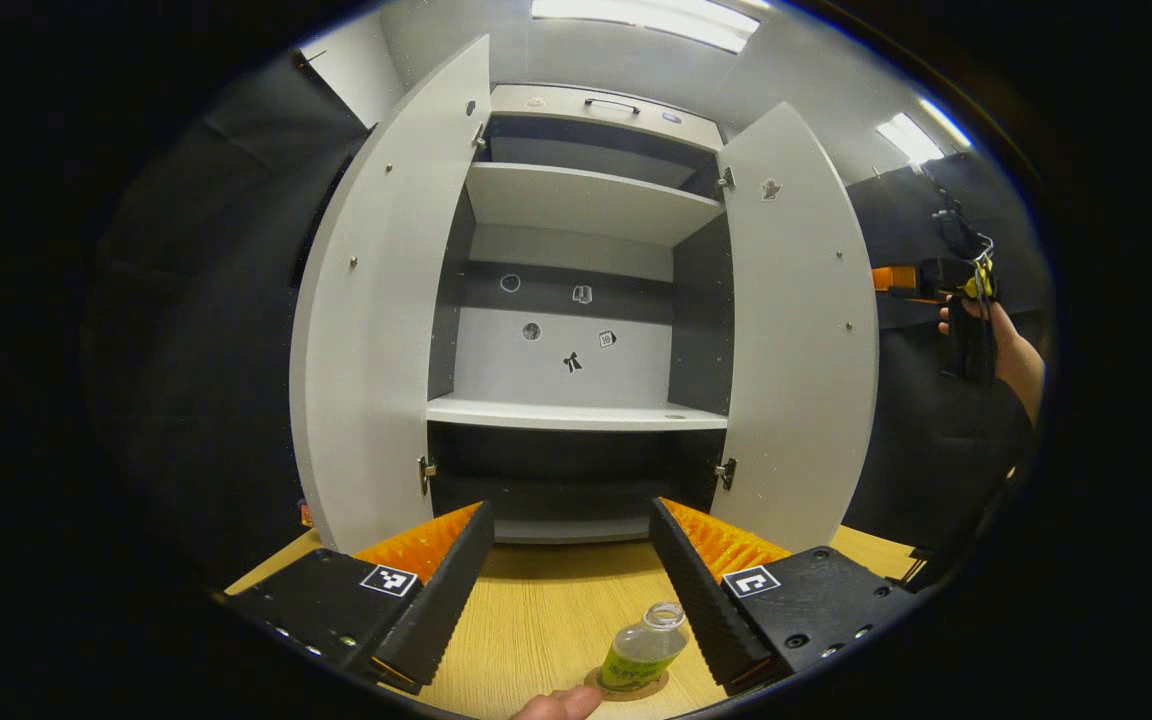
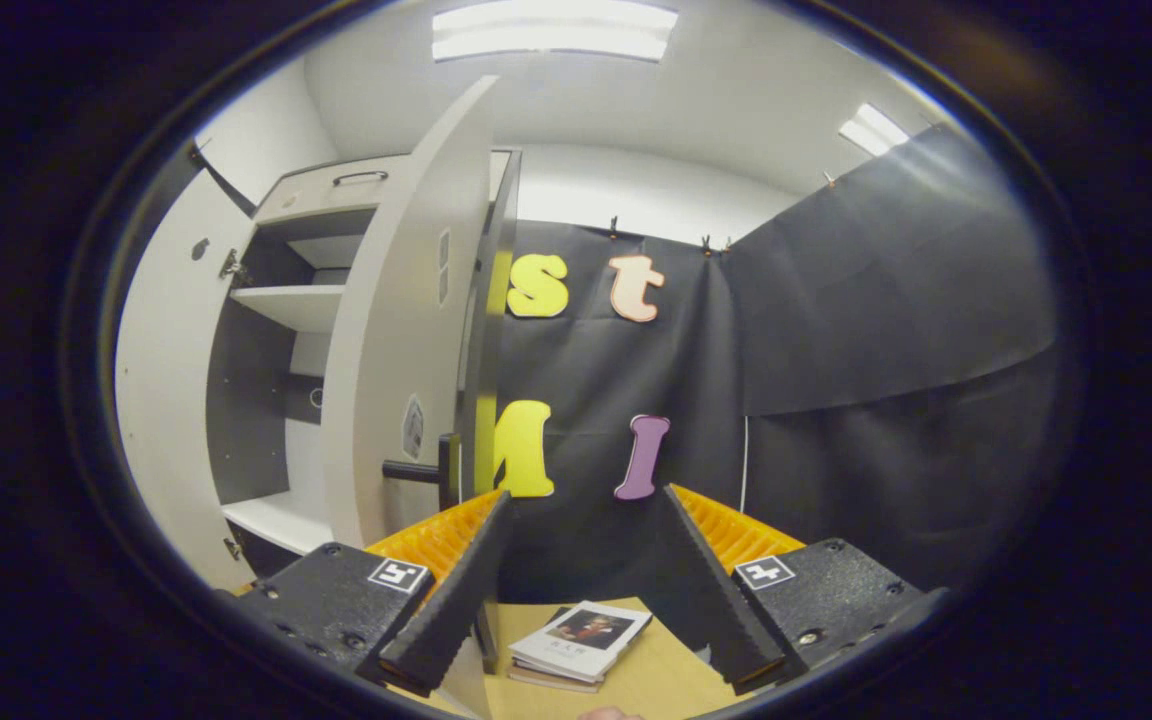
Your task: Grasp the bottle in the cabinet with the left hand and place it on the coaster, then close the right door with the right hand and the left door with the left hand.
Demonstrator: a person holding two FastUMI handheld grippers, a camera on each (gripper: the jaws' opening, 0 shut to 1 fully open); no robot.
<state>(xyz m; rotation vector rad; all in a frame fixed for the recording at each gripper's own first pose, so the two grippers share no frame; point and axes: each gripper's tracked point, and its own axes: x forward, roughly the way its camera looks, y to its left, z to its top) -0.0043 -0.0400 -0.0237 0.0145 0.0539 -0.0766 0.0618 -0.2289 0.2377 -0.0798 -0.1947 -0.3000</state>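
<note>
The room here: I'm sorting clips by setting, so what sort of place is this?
Most likely a staged recording booth, not a lived-in home. A white cabinet with both doors open stands on a wooden table, black cloth hangs as walls, and strip lights sit in a plain ceiling.

A small clear bottle (image 1: 644, 650) with a green label is seen standing on a round brown coaster (image 1: 626, 686), which lies flat on the wooden table (image 1: 546, 620) in front of the cabinet (image 1: 576, 300). The bottle's neck is clear and appears uncapped. The cabinet is grey-white, with white shelves and a dark interior. Both doors are swung wide open: the left door (image 1: 376, 310) and the right door (image 1: 801, 330) are angled outward from their hinges. In the right gripper view the right door (image 2: 396, 340) is seen nearly edge-on.
</note>
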